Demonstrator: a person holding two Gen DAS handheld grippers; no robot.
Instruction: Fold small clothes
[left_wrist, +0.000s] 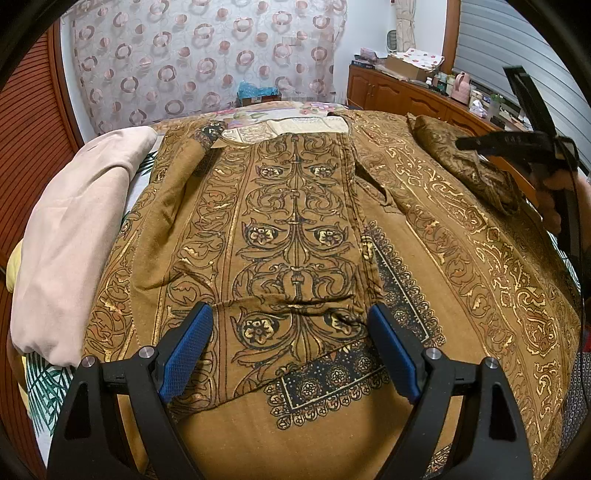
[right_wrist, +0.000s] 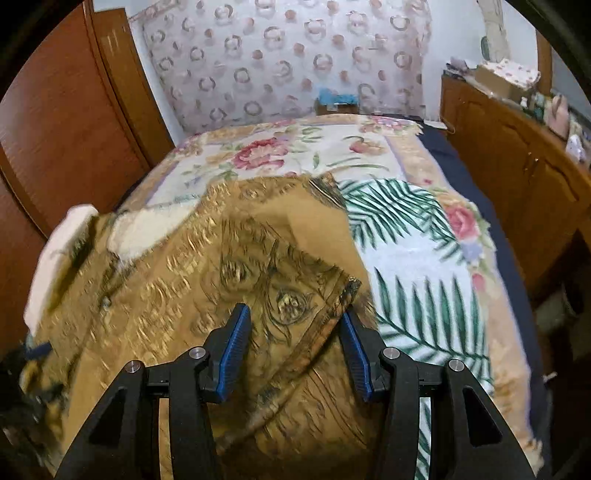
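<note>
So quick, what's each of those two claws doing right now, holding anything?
Left gripper: open, holding nothing, above the brown shirt.
Right gripper: open, holding nothing, over the shirt's edge.

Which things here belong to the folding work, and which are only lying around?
For the job:
brown gold-patterned cotton garment
left claw
right claw

Lying about:
pale pink folded cloth
floral and palm-leaf blanket
brown wooden cabinet
</note>
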